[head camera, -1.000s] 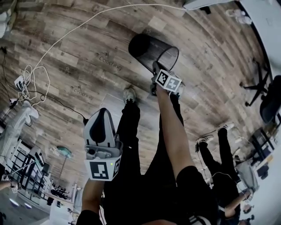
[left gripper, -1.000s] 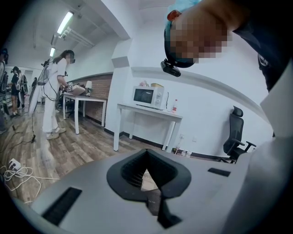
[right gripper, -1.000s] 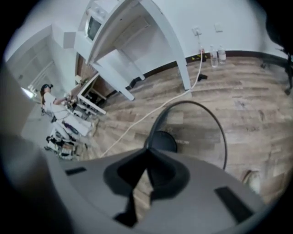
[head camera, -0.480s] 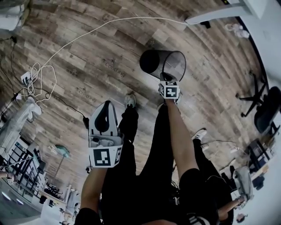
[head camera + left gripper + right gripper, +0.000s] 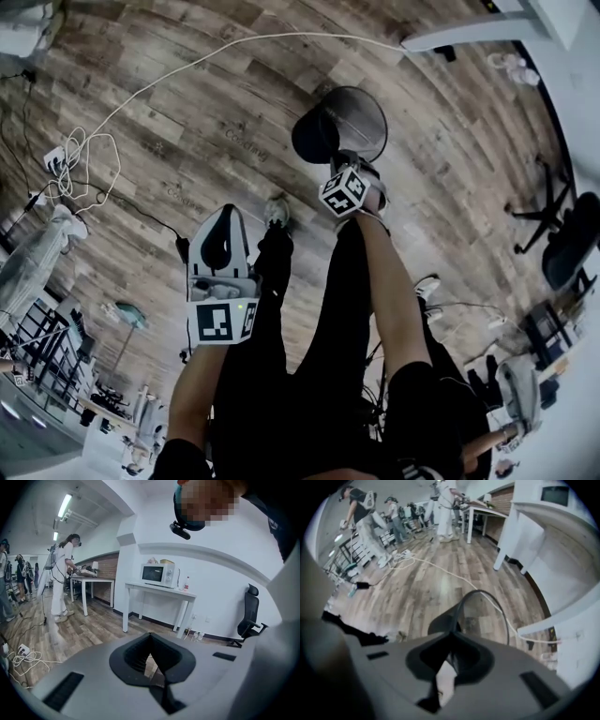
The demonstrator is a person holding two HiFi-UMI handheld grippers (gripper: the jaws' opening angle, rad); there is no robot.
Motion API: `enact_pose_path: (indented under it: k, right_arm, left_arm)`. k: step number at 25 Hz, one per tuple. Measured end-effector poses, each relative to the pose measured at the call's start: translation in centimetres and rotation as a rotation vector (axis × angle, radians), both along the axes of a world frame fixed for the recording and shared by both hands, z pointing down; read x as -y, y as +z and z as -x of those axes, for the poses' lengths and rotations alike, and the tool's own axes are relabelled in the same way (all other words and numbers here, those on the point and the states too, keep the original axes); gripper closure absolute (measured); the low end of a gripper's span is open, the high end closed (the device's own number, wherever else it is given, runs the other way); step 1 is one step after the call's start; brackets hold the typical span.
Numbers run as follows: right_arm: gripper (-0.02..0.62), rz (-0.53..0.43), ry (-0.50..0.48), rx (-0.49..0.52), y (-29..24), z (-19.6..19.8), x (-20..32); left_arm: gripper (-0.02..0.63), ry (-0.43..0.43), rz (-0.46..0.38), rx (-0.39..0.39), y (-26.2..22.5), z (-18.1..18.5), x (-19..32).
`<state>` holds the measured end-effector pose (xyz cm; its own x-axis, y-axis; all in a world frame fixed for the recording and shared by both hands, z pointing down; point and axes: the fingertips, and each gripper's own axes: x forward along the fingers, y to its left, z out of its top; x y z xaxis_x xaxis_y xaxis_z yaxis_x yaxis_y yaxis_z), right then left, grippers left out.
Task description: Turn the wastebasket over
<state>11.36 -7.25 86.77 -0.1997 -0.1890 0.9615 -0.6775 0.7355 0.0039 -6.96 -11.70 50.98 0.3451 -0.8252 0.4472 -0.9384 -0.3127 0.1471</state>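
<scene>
Two grippers: both clenched.
Right gripper (image 5: 341,157): clamped on the wastebasket's rim, pointing steeply down.
Wastebasket (image 5: 328,127): tilted, just beyond the right gripper's tips, over the wood floor (image 5: 187,112).
Left gripper (image 5: 221,217): jaws together, nothing between them, well apart from the wastebasket.

Left gripper (image 5: 151,637) feed: I read the jaws closed tip to tip, nothing between them. Past them I see wood floor (image 5: 89,630) and a white table (image 5: 159,588) at the wall, with a microwave (image 5: 154,574) and a bottle (image 5: 187,583) on it. Office chair (image 5: 248,616) far right. A person (image 5: 61,578) stands at a second table (image 5: 93,578), left. White cable bundle (image 5: 21,654) on the floor, bottom left.
</scene>
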Motion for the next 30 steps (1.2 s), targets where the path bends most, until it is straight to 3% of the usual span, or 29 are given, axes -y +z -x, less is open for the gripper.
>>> enact_pose_path:
  k: [14, 21, 30]
  right_arm:
    - [0.549, -0.027, -0.365, -0.103, 2.5, 4.1, -3.0]
    - [0.549, 0.001, -0.457, -0.112, 4.6, 6.4, -7.5]
    - [0.549, 0.046, -0.487, -0.075, 5.9, 9.2, -12.7]
  left_arm:
    - [0.572, -0.032, 0.027, 0.003, 2.4, 1.9, 0.0]
    - [0.573, -0.053, 0.049, -0.008, 3.3, 3.2, -1.3]
    - [0.572, -0.071, 0.064, -0.014, 4.5, 4.2, -2.4]
